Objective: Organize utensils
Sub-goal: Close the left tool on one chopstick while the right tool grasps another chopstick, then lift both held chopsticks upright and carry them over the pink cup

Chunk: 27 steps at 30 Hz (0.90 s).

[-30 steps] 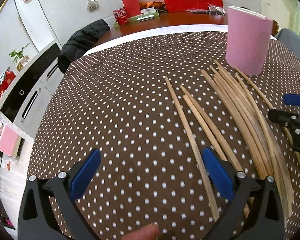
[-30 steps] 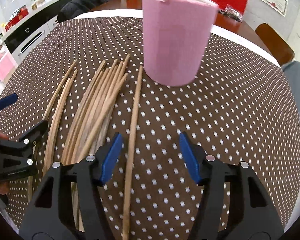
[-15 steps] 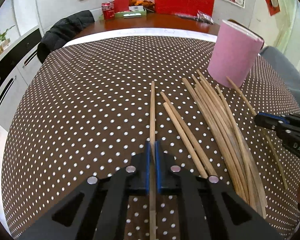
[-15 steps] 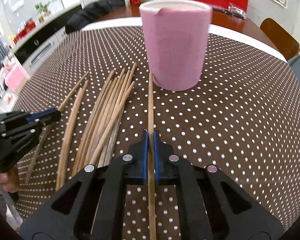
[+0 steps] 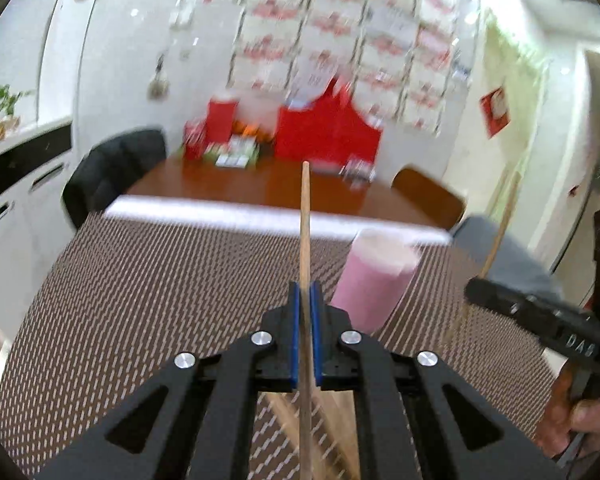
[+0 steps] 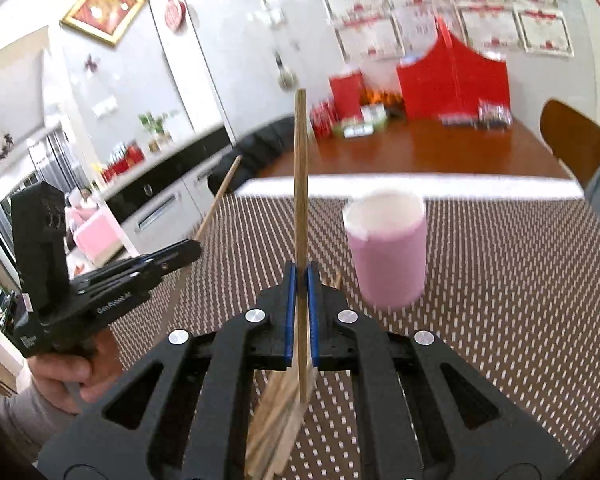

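Note:
My left gripper is shut on a wooden chopstick that points up and away, lifted off the table. My right gripper is shut on another chopstick, also raised. The pink cup stands ahead and to the right in the left wrist view, and ahead right in the right wrist view, open top upward. Several loose chopsticks lie on the dotted tablecloth below the right gripper. Each gripper shows in the other's view, the right gripper and the left gripper.
A brown polka-dot tablecloth covers the table. Behind it is a wooden table with red boxes. A black jacket hangs on a chair at back left. A wooden chair stands at back right.
Both grippers, shut on their chopsticks, have lifted off the table and tilted upward. The views now look across the room and the cup sits lower and further off.

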Each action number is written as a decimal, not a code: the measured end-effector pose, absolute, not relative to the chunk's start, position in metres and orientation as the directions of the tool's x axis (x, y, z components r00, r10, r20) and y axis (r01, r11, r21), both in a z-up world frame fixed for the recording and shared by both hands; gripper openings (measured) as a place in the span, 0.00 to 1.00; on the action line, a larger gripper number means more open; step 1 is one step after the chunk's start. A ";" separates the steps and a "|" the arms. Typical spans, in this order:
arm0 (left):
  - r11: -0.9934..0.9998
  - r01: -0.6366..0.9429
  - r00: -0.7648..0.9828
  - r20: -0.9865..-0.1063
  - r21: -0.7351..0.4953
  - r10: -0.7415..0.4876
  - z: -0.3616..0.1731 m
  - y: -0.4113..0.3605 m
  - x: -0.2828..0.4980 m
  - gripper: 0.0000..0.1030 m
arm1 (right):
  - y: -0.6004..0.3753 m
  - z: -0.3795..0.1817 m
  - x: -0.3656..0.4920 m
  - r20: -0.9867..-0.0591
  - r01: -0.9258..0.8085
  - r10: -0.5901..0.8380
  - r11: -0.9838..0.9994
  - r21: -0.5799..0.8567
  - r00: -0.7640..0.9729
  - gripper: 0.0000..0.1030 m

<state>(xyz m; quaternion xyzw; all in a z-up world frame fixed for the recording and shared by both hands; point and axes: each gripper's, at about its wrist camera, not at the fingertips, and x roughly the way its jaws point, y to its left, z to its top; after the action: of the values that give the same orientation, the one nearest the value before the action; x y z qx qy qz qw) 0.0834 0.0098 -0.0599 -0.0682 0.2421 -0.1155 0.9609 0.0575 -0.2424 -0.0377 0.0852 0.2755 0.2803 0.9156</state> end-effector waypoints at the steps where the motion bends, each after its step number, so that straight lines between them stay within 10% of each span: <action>1: 0.960 0.205 0.863 -0.426 -0.193 -0.270 -0.053 0.006 0.087 0.05 | -0.244 -0.032 0.058 -0.441 -0.469 0.564 0.826 0.313 0.698 0.06; 15: 0.879 0.376 0.920 0.009 -0.293 -0.391 0.024 -0.037 0.172 0.05 | -0.257 0.065 0.144 -0.271 -0.480 0.551 0.829 0.289 0.789 0.06; 27: 0.873 0.368 0.925 0.031 -0.320 -0.379 -0.015 -0.079 0.234 0.05 | -0.287 0.043 0.192 -0.324 -0.409 0.495 0.862 0.301 0.806 0.06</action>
<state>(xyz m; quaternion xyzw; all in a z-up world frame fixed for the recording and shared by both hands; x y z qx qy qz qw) 0.2344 -0.0785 -0.0145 -0.1620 0.0165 -0.1929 0.9676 0.1917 -0.2874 0.0432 0.1086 0.1992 0.2395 0.9440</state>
